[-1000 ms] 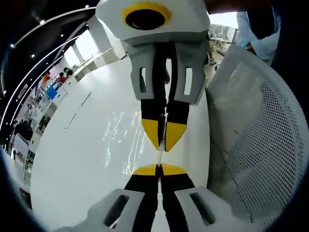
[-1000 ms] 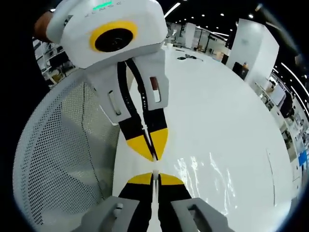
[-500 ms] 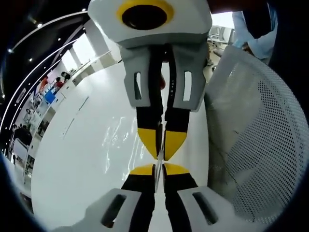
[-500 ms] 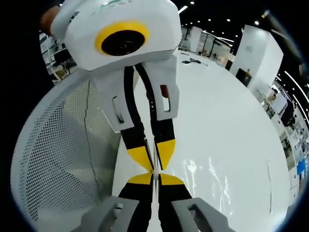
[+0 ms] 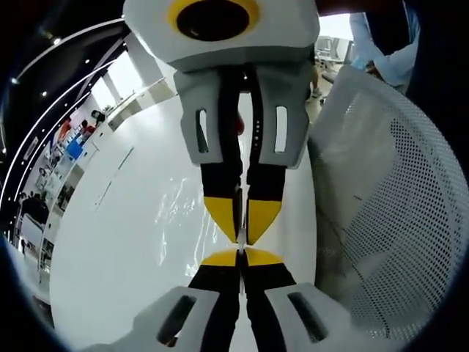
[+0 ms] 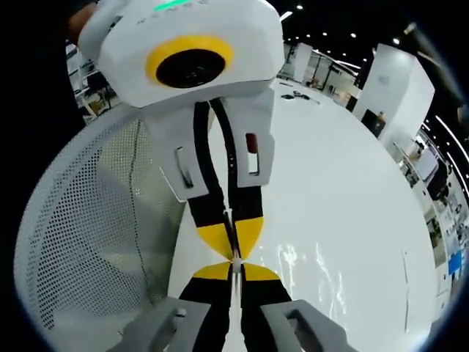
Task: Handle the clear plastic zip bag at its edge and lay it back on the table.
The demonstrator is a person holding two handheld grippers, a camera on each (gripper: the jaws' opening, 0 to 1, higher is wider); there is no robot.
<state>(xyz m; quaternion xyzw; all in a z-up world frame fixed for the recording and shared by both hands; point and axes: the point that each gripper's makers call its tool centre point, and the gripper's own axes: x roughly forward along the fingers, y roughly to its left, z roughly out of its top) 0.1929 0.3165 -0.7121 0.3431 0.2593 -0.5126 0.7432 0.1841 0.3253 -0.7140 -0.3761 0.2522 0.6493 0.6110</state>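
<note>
The left gripper (image 5: 240, 253) and right gripper (image 6: 233, 265) are meeting tip to tip, jaws clenched on the bag's (image 5: 179, 213) thin edge between them. The bag is lying on the white tabletop (image 6: 344, 191), and a mesh basket (image 5: 388, 220) is sitting beside the jaws.

Beside the white table (image 5: 110, 242) we see a white perforated mesh chair back (image 5: 388, 220) rising along its edge, small dark items (image 6: 292, 86) lying at the table's far end, and white pillars (image 6: 385, 81) standing in the hall beyond it.
</note>
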